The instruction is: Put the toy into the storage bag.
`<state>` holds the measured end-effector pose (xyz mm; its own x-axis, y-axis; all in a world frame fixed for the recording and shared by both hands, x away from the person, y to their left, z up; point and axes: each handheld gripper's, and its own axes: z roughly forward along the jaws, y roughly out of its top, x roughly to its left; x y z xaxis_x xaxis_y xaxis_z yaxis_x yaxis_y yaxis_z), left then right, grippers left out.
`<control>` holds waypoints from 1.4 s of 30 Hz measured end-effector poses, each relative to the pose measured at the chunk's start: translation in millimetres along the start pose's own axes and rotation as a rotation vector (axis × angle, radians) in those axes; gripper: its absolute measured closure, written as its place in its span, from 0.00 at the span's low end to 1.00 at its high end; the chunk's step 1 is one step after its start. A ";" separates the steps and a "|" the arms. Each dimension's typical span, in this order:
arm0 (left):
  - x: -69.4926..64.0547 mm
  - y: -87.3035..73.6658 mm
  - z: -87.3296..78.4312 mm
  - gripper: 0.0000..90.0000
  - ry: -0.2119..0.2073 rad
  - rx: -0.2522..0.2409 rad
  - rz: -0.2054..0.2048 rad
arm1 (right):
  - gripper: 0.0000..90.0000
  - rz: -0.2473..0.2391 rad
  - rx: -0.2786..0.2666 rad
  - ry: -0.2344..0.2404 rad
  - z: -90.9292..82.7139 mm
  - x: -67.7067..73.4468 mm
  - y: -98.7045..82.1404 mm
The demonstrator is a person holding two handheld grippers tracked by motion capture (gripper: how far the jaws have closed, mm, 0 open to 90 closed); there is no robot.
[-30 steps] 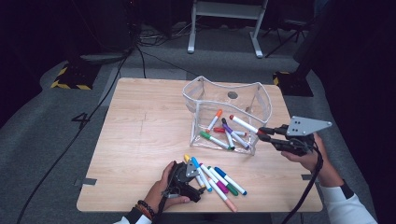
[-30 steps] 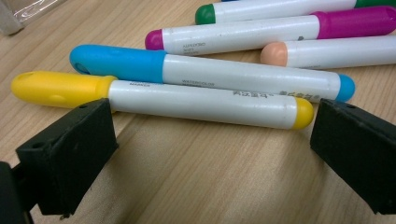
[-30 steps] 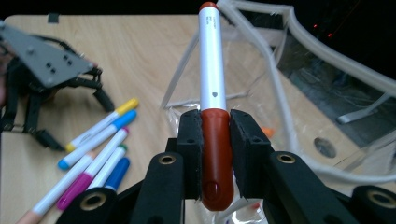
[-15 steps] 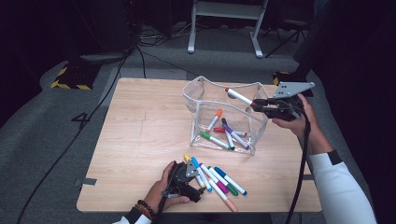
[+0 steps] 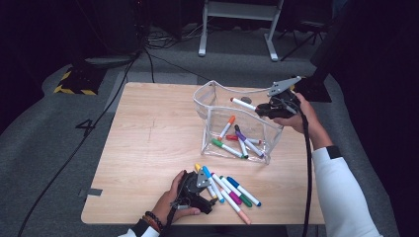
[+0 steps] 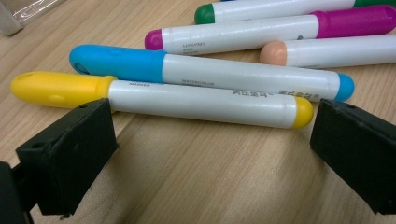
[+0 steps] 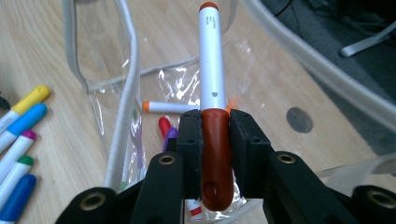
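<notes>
Since you hold the red marker over the pouch, this step is the drop:

Right gripper (image 5: 261,109): your jaws are clenched on the red marker (image 7: 212,84) by its cap, the white barrel sticking out ahead.

Marker place: it hangs above the far right rim of the pouch (image 5: 210,94), pointing left across the mouth.

Pouch: clear, open at the top, standing at the far right of the table (image 5: 148,133), with several markers lying inside, an orange one (image 5: 227,127) and a green one (image 5: 228,148) among them.

Aim: bring the barrel tip inside the rim before you let go; judged from the high view, part of the marker is near the edge, so a release now might bounce off the rim.

Tilt: dip the tip downward so that it slides in nose first and does not bridge the mouth.

Release: open the jaws fully and pull back right, clear of the soft wall, which could fold or tip if nudged.

Left gripper (image 5: 197,190): jaws released, standing wide at the near edge, with the yellow marker (image 6: 161,99) lying just beyond them, untouched.

Next pick: the blue marker (image 6: 210,74) touches the yellow one, so close square on the yellow barrel alone.

Loose pile (image 5: 232,192): leave the rest undisturbed.
</notes>
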<state>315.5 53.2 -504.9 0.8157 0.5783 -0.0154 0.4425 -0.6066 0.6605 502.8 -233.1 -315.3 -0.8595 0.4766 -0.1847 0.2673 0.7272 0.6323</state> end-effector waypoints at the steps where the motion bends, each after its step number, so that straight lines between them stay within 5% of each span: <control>1: 0.0 -0.1 -0.1 0.01 0.000 0.000 0.000 | 0.84 0.000 0.022 0.000 3.0 0.4 0.2; 8: -0.1 -0.2 -0.1 0.01 0.000 -0.001 -0.001 | 0.84 -0.049 0.113 0.093 14.8 9.5 2.1; 14: -0.1 -0.2 -0.1 0.01 0.000 -0.001 -0.001 | 0.84 -0.076 0.137 0.210 15.1 15.9 2.5; 19: -0.1 -0.2 -0.1 0.01 0.000 -0.001 -0.001 | 0.82 -0.101 0.125 0.179 11.9 19.1 4.4; 26: -0.1 -0.2 -0.1 0.01 0.000 -0.001 -0.001 | 0.67 -0.053 0.050 0.102 -6.5 16.6 0.5; 32: -0.1 -0.2 -0.1 0.01 0.000 -0.002 -0.002 | 0.58 -0.019 -0.044 0.019 -38.7 20.3 -5.2; 42: 0.0 -0.2 -0.1 0.01 0.000 -0.001 0.000 | 0.53 0.009 -0.235 -0.032 -93.7 47.1 -39.9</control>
<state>315.3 53.4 -504.9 0.8157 0.5782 -0.0152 0.4420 -0.6063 0.6611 410.9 -286.0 -278.7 -0.8422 0.5006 -0.2002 0.1624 0.5897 0.7911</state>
